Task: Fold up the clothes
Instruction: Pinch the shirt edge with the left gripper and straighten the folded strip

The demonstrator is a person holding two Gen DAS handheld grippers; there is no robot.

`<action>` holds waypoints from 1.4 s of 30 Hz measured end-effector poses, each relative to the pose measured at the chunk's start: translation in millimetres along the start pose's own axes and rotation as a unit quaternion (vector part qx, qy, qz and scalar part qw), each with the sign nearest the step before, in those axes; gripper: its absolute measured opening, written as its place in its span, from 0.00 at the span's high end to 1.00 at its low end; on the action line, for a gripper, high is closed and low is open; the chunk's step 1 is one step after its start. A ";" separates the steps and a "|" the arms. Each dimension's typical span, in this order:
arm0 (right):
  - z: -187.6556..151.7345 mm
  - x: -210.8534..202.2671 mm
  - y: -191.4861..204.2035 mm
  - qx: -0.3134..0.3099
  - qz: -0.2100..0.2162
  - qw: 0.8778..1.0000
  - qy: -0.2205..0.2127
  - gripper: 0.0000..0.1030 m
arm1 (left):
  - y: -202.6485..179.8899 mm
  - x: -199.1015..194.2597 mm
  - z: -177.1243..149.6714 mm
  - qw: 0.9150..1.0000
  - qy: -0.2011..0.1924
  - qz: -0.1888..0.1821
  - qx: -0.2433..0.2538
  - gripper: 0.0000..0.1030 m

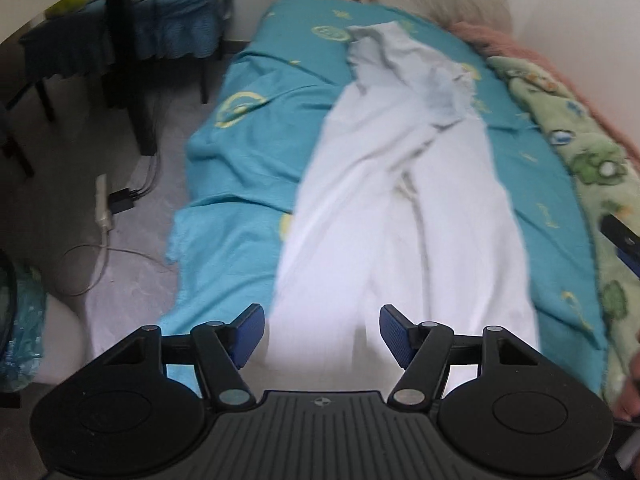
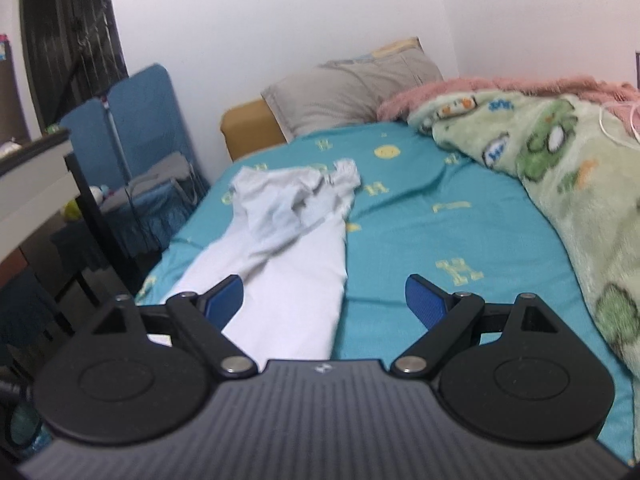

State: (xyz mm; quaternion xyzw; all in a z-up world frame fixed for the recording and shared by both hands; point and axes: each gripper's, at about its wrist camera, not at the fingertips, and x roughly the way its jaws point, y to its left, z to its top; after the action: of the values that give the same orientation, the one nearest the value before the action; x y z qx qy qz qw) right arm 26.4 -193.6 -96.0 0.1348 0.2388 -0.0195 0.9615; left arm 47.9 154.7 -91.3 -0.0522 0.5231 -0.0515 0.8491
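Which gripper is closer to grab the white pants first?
Probably the left gripper: its open fingers frame the near end of the long white cotton pants. The right gripper, also open, points mostly at bare teal patterned bedsheet.

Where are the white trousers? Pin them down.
The white trousers lie lengthwise on the teal sheet, waistband toward the pillow, legs toward both open grippers; the green blanket lies to their right.

The teal bed sheet [image 2: 420,240] has yellow letters, and the one nearest the green blanket [image 2: 560,184] looks like "H".
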 end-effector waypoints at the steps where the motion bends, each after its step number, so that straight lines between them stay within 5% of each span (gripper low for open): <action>1: -2.4 2.0 0.0 -0.004 -0.005 1.000 0.008 0.13 | 5.0 6.1 3.6 1.000 0.013 0.002 -0.002 0.37; 6: -12.3 9.6 0.8 -0.016 -0.015 0.999 0.035 0.13 | 42.3 20.9 17.0 0.997 0.050 -0.053 -0.031 0.43; 9: -13.1 14.0 -0.4 -0.003 -0.008 0.999 0.043 0.13 | 59.0 18.2 16.1 0.994 0.049 -0.096 0.006 0.43; 11: -13.0 17.2 -0.2 -0.001 -0.005 0.999 0.045 0.13 | 77.3 19.7 12.8 0.990 0.057 -0.128 -0.014 0.43; 16: -14.6 27.2 -2.4 0.013 -0.002 0.998 0.059 0.13 | 75.0 28.4 -1.0 0.983 0.072 -0.160 0.048 0.44; 18: -15.4 30.2 -3.2 0.018 -0.001 0.998 0.064 0.13 | 73.0 31.8 -6.5 0.979 0.078 -0.171 0.076 0.63; 20: -15.5 32.9 -4.2 0.023 0.000 0.997 0.068 0.13 | 71.1 35.3 -12.1 0.974 0.083 -0.181 0.104 0.71; 23: -15.8 35.8 -3.7 0.026 0.001 0.997 0.073 0.13 | 45.0 16.4 -14.1 0.965 0.064 -0.170 0.189 0.97; 28: -16.3 36.9 -1.7 0.026 0.004 0.997 0.076 0.13 | -2.0 -22.1 -17.9 0.942 0.023 -0.098 0.321 0.99; 35: -15.4 34.6 -4.2 0.033 0.009 0.996 0.078 0.13 | -90.6 -75.5 -37.1 0.905 -0.016 -0.072 0.420 0.99; 39: -14.0 34.7 -6.7 0.043 0.015 0.996 0.081 0.13 | -132.3 -63.5 -53.4 0.893 0.015 -0.088 0.441 0.99; 42: -14.0 34.9 -9.6 0.054 0.030 0.994 0.092 0.13 | -136.2 -29.4 -61.3 0.903 0.105 -0.118 0.400 0.92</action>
State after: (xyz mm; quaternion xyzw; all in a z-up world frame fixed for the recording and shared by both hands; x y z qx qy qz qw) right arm 50.0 -198.1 -126.5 0.1946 0.3210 0.0090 0.9268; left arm -24.5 22.0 -73.4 0.2361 0.5343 -0.3615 0.7267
